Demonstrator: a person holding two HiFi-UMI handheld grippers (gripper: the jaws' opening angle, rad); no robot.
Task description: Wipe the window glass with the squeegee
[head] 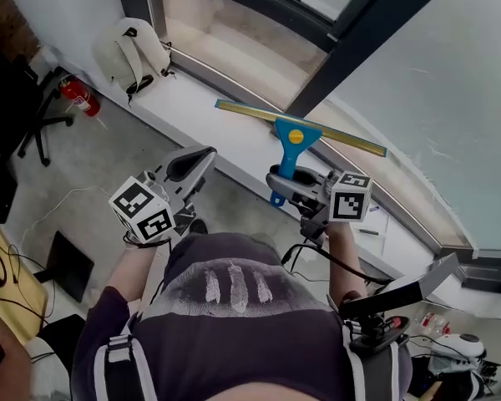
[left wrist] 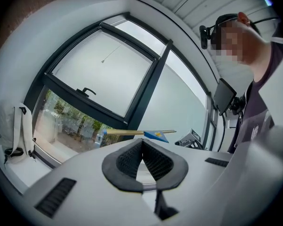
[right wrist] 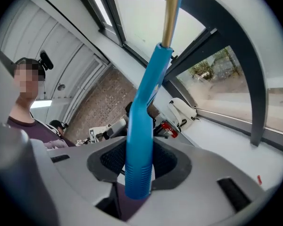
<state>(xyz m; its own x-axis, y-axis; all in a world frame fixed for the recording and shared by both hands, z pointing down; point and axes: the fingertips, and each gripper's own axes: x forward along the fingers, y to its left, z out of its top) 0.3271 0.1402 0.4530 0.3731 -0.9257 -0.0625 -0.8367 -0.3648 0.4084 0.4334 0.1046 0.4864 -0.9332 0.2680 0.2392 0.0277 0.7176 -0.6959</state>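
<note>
My right gripper [head: 285, 182] is shut on the blue handle of the squeegee [head: 294, 140]; its brass blade bar [head: 301, 127] lies across the air in front of the window glass [head: 434, 98], above the sill. In the right gripper view the blue handle [right wrist: 142, 126] stands up between the jaws, and the brass bar [right wrist: 170, 13] runs out of the top. My left gripper [head: 202, 159] is shut on nothing, held to the left of the squeegee. In the left gripper view its closed jaws [left wrist: 142, 147] point at the window, with the squeegee [left wrist: 146, 133] beyond.
A white window sill [head: 209, 111] runs below the dark window frame [head: 351, 40]. A white backpack [head: 138, 53] rests on the sill's left end, a red fire extinguisher [head: 80, 96] below it. An office chair [head: 25, 107] stands at the left, with gear at the lower right.
</note>
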